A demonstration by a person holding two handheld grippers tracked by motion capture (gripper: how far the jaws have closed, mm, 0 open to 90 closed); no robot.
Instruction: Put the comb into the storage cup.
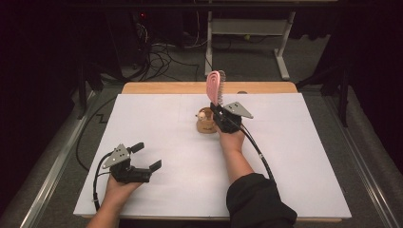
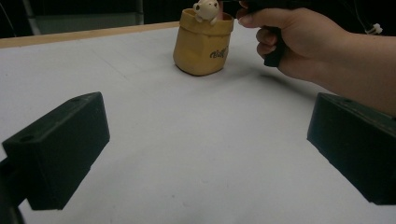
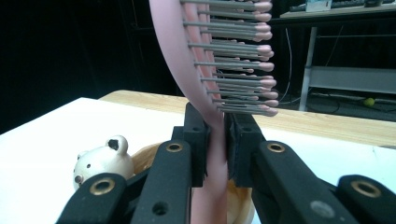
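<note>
1. Right gripper: jaws closed tight on the handle of a pink hairbrush. In the right gripper view the pink handle is pinched between the two black pads, with the bristle head rising above them.
2. Brush attitude: roughly upright, head uppermost, bristles facing the person's right in the high view. Bristles are grey pins with pink tips.
3. Brush position: held in the air directly above the tan holder, near the far middle of the white table sheet. Whether the lower end of the handle is inside the holder or touches it cannot be told.
4. Left gripper: jaws wide apart, nothing between them. It rests low at the near left of the sheet, well apart from the holder. In the left gripper view both black jaws flank bare white surface.
5. Container: one tan, sack-shaped holder, standing upright on the sheet, dark lettering on its side. A small cream bear figure sits at its rim. Interior contents otherwise not visible.
6. The right hand is just beside the holder, on its near side.
7. Count: two grippers, one hairbrush, one holder, one bear figure.
</note>
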